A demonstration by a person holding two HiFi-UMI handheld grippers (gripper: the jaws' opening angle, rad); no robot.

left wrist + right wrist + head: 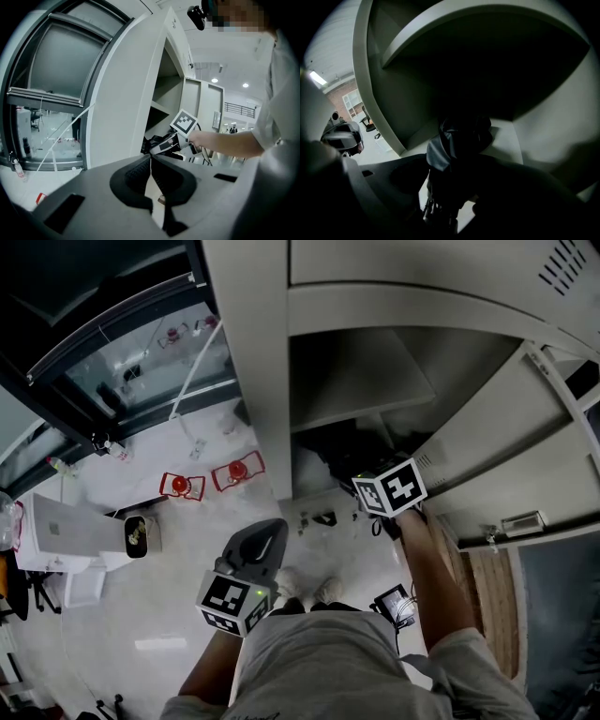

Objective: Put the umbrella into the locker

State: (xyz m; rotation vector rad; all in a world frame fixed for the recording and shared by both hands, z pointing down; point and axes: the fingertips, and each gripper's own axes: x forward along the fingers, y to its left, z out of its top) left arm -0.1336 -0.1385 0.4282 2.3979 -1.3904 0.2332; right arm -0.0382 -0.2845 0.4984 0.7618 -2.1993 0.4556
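A black folded umbrella (457,140) lies on the floor of the grey locker's (253,381) lower compartment, under a shelf (366,381). My right gripper (450,187) reaches into that compartment, its jaws standing apart on either side of the umbrella's near end, with a strip of light showing beside the left jaw. In the head view its marker cube (389,488) sits at the locker mouth beside the dark umbrella (342,460). My left gripper (267,538) hangs back outside the locker, shut and empty. The left gripper view shows its jaws meeting, with the right gripper (161,145) beyond.
The locker door (506,427) stands open at the right. Two red objects (183,486) lie on the pale floor to the left, near a white box (66,531) and a glass wall (141,352). A small device (394,601) lies by the person's shoes (305,587).
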